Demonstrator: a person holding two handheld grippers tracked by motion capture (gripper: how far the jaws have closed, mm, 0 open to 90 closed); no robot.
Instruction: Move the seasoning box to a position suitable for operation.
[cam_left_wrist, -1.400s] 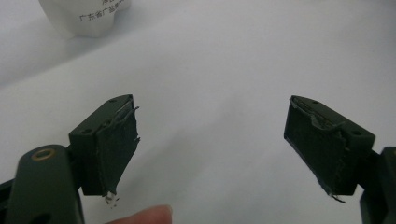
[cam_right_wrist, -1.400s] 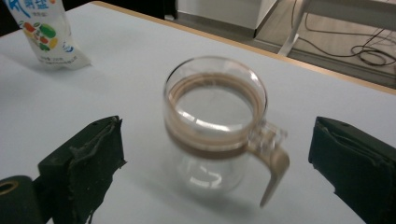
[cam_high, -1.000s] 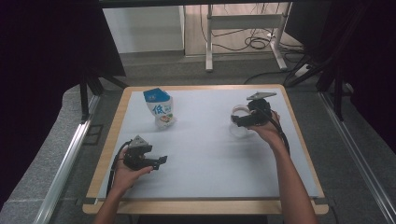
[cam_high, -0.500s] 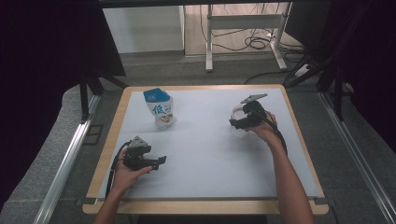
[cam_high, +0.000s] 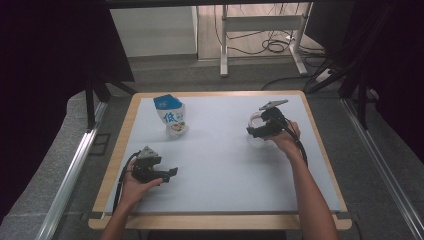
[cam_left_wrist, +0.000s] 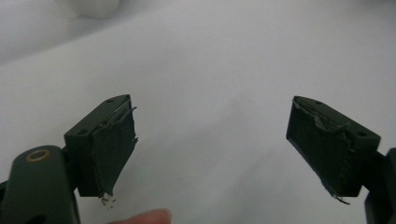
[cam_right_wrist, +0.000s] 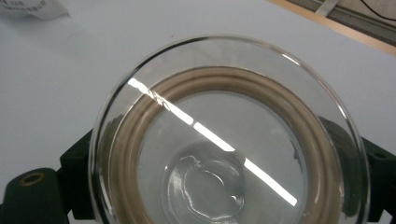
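glass lid with a tan sealing ring, seen from its underside in the right gripper view, where it spans most of the frame from the centre down to the bottom edge; the two black jaws press against its left and right rims, so the right gripper is closed on it. in the high view the same lid appears right of centre, a pale ring against the white table, with a hand holding the gripper and a forearm running down to the bottom right of the frame. left gripper lies in the lower left of the high view, held low over the table surface; in the left gripper view its jaws stand wide apart with nothing between them, and their pads are frayed at the edges. snack pouch, blue-topped and white with printed characters, stands in the upper left of the table, well apart from both grippers.
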